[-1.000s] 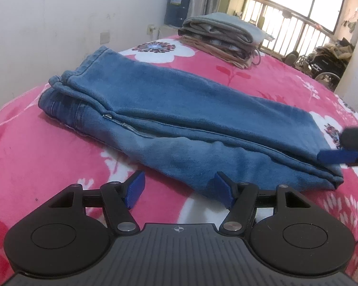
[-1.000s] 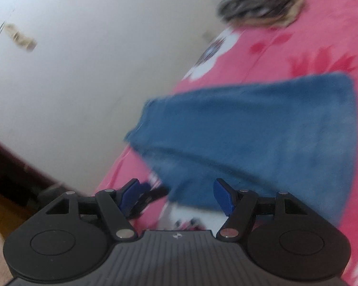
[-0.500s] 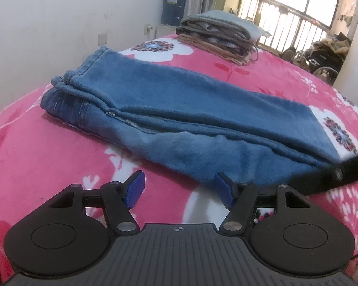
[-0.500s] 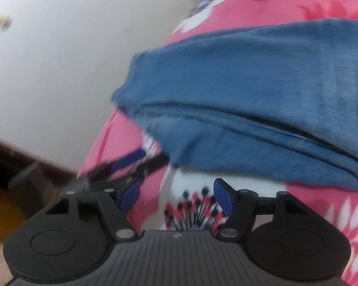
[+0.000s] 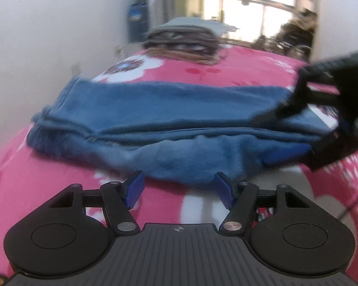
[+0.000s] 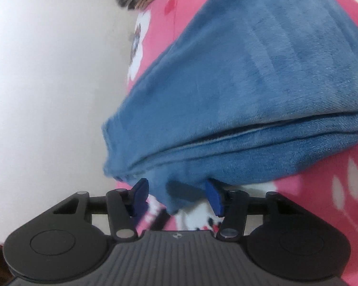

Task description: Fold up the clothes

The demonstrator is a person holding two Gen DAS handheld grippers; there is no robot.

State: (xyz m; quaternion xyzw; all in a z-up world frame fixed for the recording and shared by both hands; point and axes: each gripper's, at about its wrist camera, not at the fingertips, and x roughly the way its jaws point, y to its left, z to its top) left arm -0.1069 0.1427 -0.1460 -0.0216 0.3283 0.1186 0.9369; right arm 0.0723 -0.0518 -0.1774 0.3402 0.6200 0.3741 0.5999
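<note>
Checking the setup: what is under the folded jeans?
The jeans lie on a pink floral blanket, which shows all around them. Whatever is beneath the blanket is covered. Behind them sits a stack of folded clothes.

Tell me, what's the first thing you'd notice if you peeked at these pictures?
The blue jeans, folded lengthwise, stretch across a bright pink flowered blanket and fill the middle of both views. The right tool is open around their near edge, while the left tool waits open just in front of them. Behind, near the window, sits a stack of folded clothes.
</note>
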